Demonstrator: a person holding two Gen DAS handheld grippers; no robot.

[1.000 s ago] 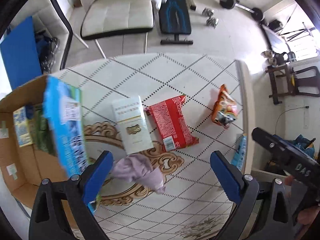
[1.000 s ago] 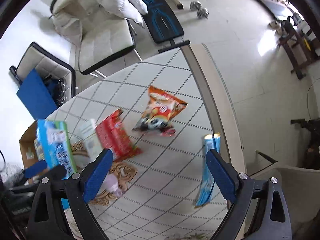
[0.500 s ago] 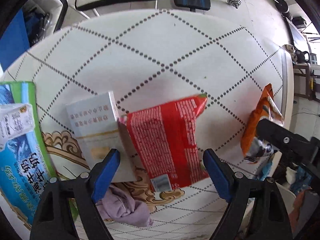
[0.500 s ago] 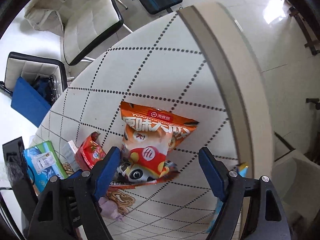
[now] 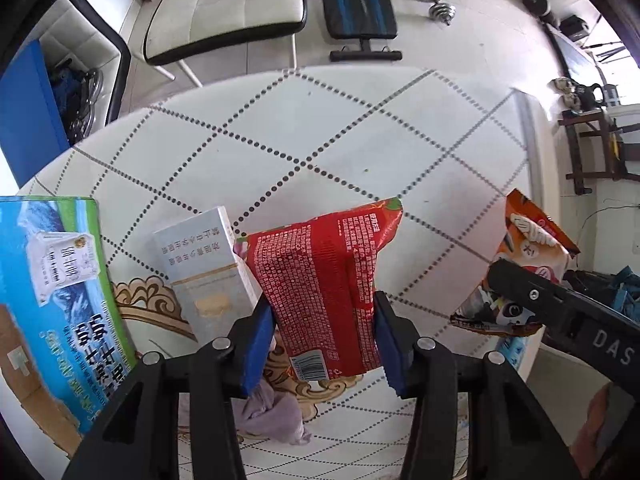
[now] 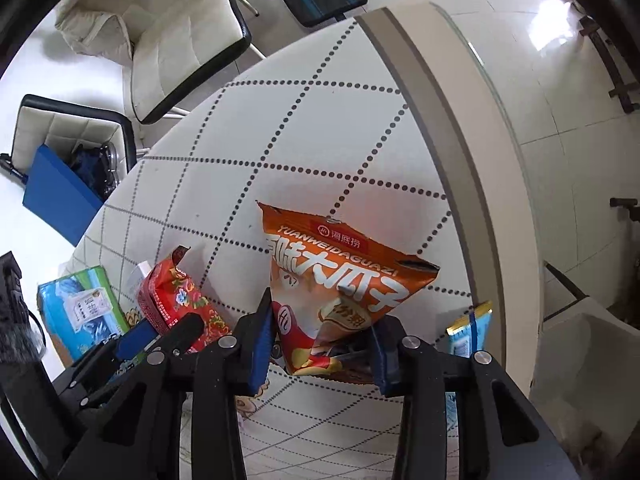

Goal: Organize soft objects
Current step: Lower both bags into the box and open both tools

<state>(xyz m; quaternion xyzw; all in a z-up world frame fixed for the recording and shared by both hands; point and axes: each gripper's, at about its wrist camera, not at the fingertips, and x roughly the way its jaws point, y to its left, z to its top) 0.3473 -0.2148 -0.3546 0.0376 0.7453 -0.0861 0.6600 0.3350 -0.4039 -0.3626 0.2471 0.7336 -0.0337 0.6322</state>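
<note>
My left gripper (image 5: 324,340) is shut on the red snack bag (image 5: 324,280), which is squeezed between the blue pads and tilts up off the table. My right gripper (image 6: 324,344) is shut on the orange snack bag (image 6: 340,280), also lifted at its near end. The red bag shows in the right wrist view (image 6: 176,300) with the left gripper on it. The orange bag shows in the left wrist view (image 5: 524,264) behind the right gripper's black body. A crumpled lilac cloth (image 5: 272,416) lies under my left gripper.
A white carton (image 5: 204,268) lies left of the red bag. A blue-green box (image 5: 60,300) leans on a cardboard box (image 5: 24,376) at the left. A blue packet (image 6: 468,328) lies by the table's right edge (image 6: 460,152). Chairs (image 5: 224,12) stand beyond the table.
Both grippers came down over the bags and closed: the left on the red bag, the right on the orange bag. Both bags now tilt up from the table.
</note>
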